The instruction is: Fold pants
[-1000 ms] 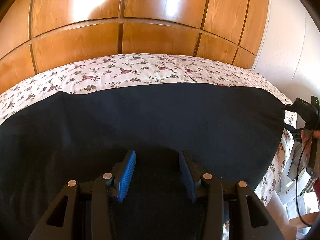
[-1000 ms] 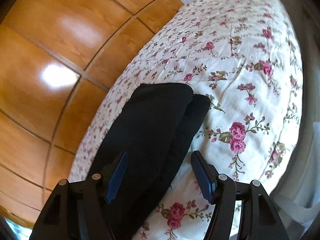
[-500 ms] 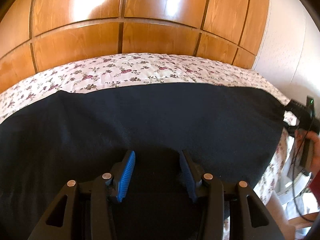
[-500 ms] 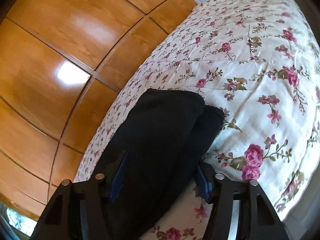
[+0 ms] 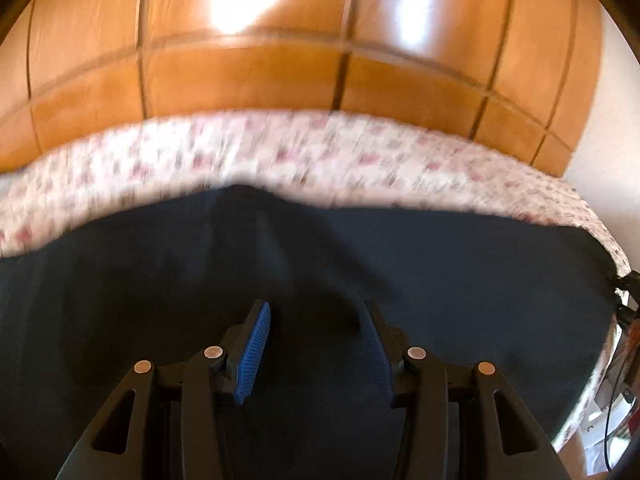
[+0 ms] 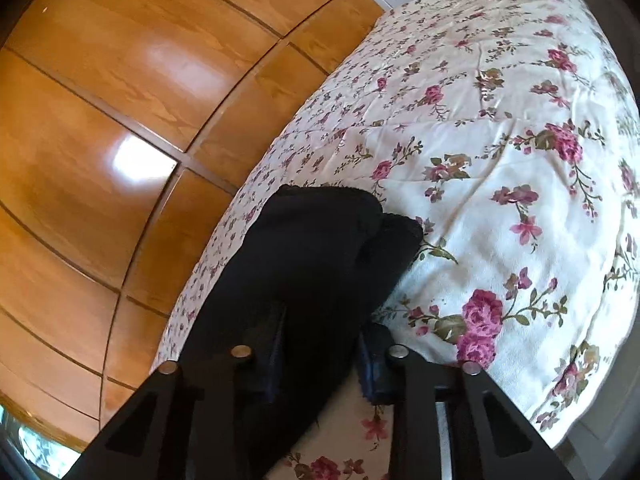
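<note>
Along the bed [image 6: 500, 208], the pants [image 6: 312, 248] run away from the right gripper [image 6: 320, 364], just clamped on their near end, while the left gripper [image 5: 316, 344] gapes above cloth.

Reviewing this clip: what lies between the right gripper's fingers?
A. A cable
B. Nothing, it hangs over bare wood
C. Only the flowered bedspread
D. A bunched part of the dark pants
D: in the right wrist view the right gripper has just been closing, and its pads now press on the bunched dark pants lying on the flowered bedspread.

We see the left gripper [image 5: 316, 320] with its jaws apart. The right gripper [image 6: 320, 344] has just been closing, and its jaws now pinch the black pants [image 6: 312, 248].
</note>
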### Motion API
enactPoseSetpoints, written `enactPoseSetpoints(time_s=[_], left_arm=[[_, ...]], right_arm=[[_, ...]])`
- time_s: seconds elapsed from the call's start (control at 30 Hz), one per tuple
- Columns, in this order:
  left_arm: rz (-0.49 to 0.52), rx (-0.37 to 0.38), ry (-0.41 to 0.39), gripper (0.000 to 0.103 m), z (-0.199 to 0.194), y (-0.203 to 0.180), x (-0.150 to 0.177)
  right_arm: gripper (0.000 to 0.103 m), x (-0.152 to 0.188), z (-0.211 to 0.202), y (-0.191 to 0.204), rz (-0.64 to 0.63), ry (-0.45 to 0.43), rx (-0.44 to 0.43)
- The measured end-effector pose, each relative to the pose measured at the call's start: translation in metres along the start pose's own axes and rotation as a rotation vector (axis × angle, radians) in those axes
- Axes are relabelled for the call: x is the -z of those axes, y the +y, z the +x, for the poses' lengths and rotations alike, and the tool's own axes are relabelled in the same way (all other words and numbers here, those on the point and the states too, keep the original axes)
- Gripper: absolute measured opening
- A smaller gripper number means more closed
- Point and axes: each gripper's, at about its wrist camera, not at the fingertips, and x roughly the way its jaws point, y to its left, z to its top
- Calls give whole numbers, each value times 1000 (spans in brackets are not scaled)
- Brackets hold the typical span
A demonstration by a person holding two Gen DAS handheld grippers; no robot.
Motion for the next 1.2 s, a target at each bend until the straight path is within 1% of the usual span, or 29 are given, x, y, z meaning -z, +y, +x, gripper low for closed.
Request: enactPoseSetpoints(time_s=[0.03,0.07,0.2,0.27,0.4,0.6,0.67,0.73,0.83,0.93,1.03,1.13,1.2], left_arm=[[-3,21,-56,48,-3,3,6],[0,31,-71,50,-5,3,8],[2,40,-72,52,-4,4,9],[11,29,-82,52,-5,1,11],[24,14,-96,52,-6,-4,14],[-4,42,-87,52,-7,2,13],[-29,59,-85,52,-12,5,12],[-74,78,-100,52,-19,12,13],[-146,56,-117,52,-28,24,15],[-185,41,-119,52,-32,34,19],[-196,29,-126,52,-36,39,22],[-204,38,-119,52,-37,42,22],[-219,46,-121,52,-38,45,21]], right_arm=[[18,0,0,1,11,3,-13],[17,1,0,3,24,3,-20],[16,1,-6,12,50,-20,-28],[16,1,-10,22,28,-28,-28],[16,4,-21,58,-112,-46,-17],[16,24,-37,118,-305,-84,-34],[16,33,-41,138,-361,-97,-43],[16,41,-46,155,-414,-108,-62],[16,54,-53,180,-484,-123,-97],[16,70,-54,203,-540,-113,-142],[16,88,-54,224,-606,-91,-185],[16,109,-50,242,-676,-58,-236],[16,125,-46,253,-717,-20,-271]])
